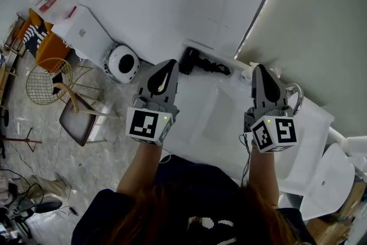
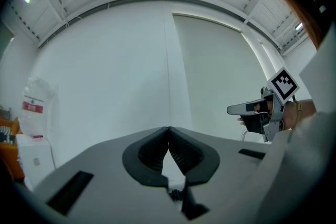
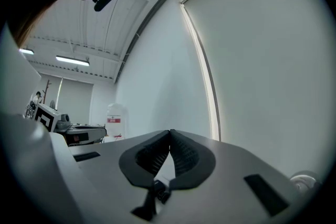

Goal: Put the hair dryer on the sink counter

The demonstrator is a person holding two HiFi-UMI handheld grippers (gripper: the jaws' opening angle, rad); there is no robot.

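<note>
Already the hair dryer (image 1: 194, 61) lies along the sink counter's (image 1: 192, 103) back edge, just ahead of the left gripper (image 1: 168, 65). The right gripper (image 1: 259, 69) is farther off. Both have their jaws pressed together, empty.

Gold wire chair (image 1: 49, 80) standing on the marbled floor (image 1: 34, 163), round white appliance (image 1: 122, 62) lying near it. Clear bag with red label (image 1: 49, 0) sitting right by a white box (image 1: 86, 31).

Bathroom mock-up inside lab hall: white sink counter (image 1: 184, 130), ceiling strip lights (image 3: 73, 60), cluttered chairs (image 1: 77, 121)
</note>
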